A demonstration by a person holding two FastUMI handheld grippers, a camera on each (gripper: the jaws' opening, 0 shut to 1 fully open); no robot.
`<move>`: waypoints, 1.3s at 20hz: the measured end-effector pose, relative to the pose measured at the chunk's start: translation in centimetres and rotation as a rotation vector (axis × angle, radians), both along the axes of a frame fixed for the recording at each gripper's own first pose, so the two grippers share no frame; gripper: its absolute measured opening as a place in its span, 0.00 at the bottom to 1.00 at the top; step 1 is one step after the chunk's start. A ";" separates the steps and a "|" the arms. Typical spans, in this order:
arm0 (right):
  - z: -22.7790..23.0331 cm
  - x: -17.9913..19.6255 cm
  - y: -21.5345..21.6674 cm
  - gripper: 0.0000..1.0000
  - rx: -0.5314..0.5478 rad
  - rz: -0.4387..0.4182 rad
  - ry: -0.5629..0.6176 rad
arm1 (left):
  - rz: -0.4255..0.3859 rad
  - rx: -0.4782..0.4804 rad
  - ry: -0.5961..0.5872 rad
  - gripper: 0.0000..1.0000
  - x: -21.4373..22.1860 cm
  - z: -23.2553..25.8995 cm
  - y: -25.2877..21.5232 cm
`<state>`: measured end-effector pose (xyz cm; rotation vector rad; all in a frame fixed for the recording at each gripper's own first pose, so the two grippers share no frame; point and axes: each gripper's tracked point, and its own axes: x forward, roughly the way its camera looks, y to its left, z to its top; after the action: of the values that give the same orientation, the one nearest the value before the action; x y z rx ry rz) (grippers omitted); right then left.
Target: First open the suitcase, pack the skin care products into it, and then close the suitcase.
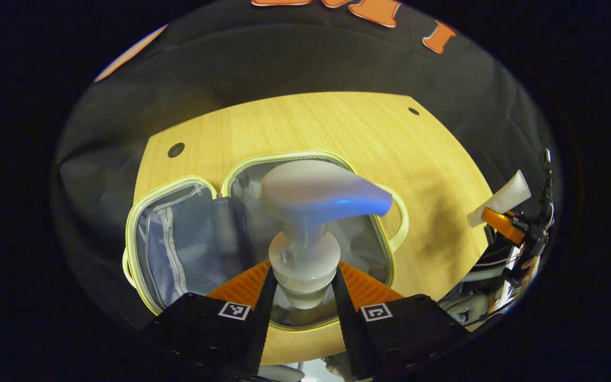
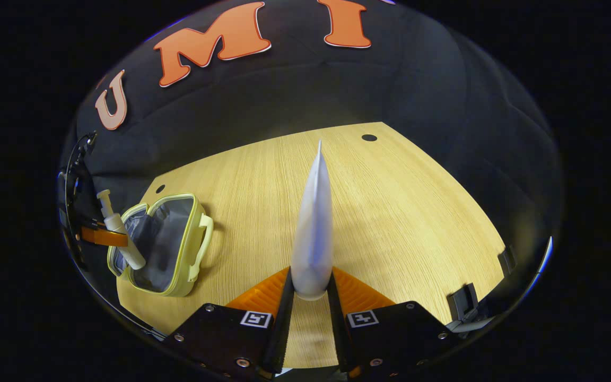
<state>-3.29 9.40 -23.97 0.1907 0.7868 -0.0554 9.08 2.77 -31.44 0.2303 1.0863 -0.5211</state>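
Observation:
The small yellow-trimmed suitcase (image 1: 178,244) lies open on the wooden table (image 1: 348,132), grey lining and mesh pocket showing. My left gripper (image 1: 303,289) is shut on a white pump bottle (image 1: 305,223), holding it by the neck just above the suitcase's right half. In the right gripper view the same bottle (image 2: 120,231) hangs tilted over the open suitcase (image 2: 165,246) at far left. My right gripper (image 2: 311,292) is shut on a white tube (image 2: 314,223), held upright above the table's middle. In the left gripper view that tube (image 1: 502,199) shows far right.
Bare wood table (image 2: 417,212) stretches to the right of the suitcase, with small round holes (image 2: 369,137) near its back corners. Black cloth walls close in behind the table. A black clamp (image 2: 467,300) sits at the table's right front edge.

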 end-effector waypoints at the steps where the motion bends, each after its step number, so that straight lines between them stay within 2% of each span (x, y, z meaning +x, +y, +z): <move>1: 0.1 -0.3 0.1 0.33 -0.008 -0.011 -0.002 | -0.029 0.020 0.021 0.61 0.1 -0.4 0.1; 2: 0.3 -0.6 0.2 0.38 -0.017 -0.023 -0.003 | -0.051 0.033 0.043 0.61 0.3 -0.7 -0.1; 7: 1.4 -1.4 0.9 0.38 -0.023 -0.082 -0.004 | -0.075 0.044 0.131 0.61 2.5 -3.9 -1.1; 11: 2.3 -1.9 1.5 0.38 -0.038 -0.097 -0.002 | -0.062 0.027 0.145 0.60 4.2 -6.2 -1.5; 15: 3.4 -1.7 2.1 0.38 -0.052 -0.084 -0.012 | -0.029 0.024 0.175 0.63 4.0 -8.3 -1.4; 16: 3.7 -1.6 2.3 0.38 -0.055 -0.078 -0.015 | -0.023 0.001 0.169 0.67 3.9 -8.1 -1.5; 17: 4.2 -1.5 2.6 0.38 -0.058 -0.068 -0.017 | -0.023 -0.021 0.161 0.79 3.9 -7.9 -2.0; 18: 4.5 -1.1 2.9 0.38 -0.059 -0.056 -0.020 | -0.028 -0.027 0.136 0.91 3.8 -7.7 -1.9; 20: 5.4 -0.3 4.0 0.38 -0.048 -0.032 -0.028 | -0.031 -0.036 0.055 1.00 4.3 -6.0 -1.6; 23: 7.0 1.1 6.8 0.38 -0.003 0.028 -0.031 | -0.033 -0.052 -0.110 0.99 4.9 -2.1 -0.8; 26: 8.9 2.6 10.9 0.38 0.027 0.114 -0.028 | -0.018 -0.110 -0.259 0.99 4.0 3.4 0.5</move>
<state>-0.72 20.27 -15.05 0.1719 0.7697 0.0652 13.07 3.23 -28.08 0.2046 0.8022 -0.5488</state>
